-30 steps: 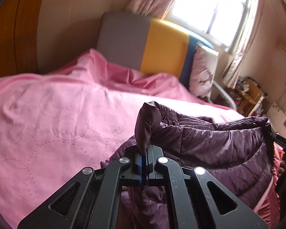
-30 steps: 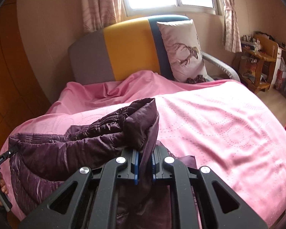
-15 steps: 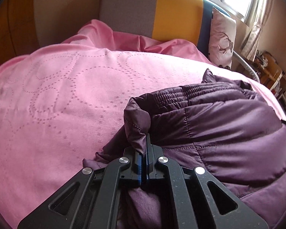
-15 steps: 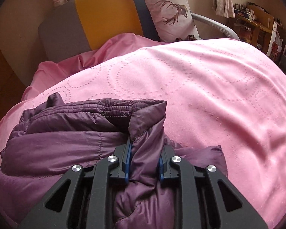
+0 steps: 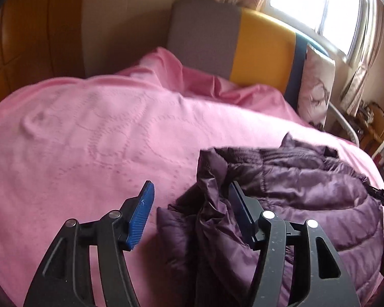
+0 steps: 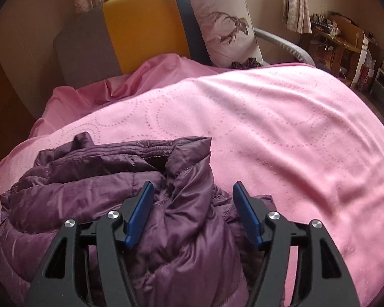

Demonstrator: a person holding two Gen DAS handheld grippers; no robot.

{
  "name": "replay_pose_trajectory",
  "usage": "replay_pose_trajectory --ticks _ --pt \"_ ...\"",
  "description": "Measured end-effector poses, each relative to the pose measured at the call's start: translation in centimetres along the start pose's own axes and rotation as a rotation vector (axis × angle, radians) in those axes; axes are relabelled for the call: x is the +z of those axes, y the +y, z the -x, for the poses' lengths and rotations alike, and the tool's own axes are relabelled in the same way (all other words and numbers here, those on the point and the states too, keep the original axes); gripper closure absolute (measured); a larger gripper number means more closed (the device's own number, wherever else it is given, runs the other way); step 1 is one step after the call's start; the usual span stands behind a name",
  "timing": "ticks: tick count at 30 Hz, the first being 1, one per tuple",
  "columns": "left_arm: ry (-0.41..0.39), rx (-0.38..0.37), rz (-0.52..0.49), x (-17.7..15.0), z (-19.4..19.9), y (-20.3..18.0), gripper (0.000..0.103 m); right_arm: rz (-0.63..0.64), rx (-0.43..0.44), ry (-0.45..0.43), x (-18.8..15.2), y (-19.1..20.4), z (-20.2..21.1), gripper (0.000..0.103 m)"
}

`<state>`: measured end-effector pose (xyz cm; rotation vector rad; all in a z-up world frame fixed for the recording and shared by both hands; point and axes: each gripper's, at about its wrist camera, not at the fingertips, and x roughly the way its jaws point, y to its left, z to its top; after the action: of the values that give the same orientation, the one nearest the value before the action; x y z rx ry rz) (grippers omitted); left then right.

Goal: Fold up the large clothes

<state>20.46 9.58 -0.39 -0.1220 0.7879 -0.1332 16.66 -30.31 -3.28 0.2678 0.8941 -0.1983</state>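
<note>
Two tools hang over a pink bedspread point(image 5: 84, 133). The left tool point(image 5: 192, 199) is spread wide, a bunched corner of the purple puffer jacket point(image 5: 307, 199) lying between its fingers. The jacket rests in a heap on the bed. The right tool point(image 6: 193, 199) is also spread, straddling a raised fold of the jacket's other corner.

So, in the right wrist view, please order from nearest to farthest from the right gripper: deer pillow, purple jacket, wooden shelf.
1. Purple quilted jacket: between the open fingers of the right gripper.
2. White deer-print pillow: against the headboard.
3. Wooden shelf: far right, beyond the bed.
</note>
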Motion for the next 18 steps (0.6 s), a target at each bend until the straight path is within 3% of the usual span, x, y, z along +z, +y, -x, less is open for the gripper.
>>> replay_pose_trajectory --ticks 5,10,14,18 --pt "-0.086 -0.116 -0.084 -1.1 4.7 -3.8 0.043 0.121 0.108 -0.075 -2.7 4.0 6.1 0.038" --pt "-0.034 -0.248 -0.179 -4.4 5.5 -9.6 0.043 0.262 0.201 -0.063 -8.3 8.9 8.9 0.032" --pt "0.051 -0.214 -0.2 -6.9 3.9 -10.8 0.039 0.296 0.183 -0.05 -11.7 9.7 9.0 0.03" --pt "0.085 -0.203 -0.155 -8.2 1.8 -9.2 0.038 0.251 0.128 -0.002 -12.5 8.0 6.8 0.029"
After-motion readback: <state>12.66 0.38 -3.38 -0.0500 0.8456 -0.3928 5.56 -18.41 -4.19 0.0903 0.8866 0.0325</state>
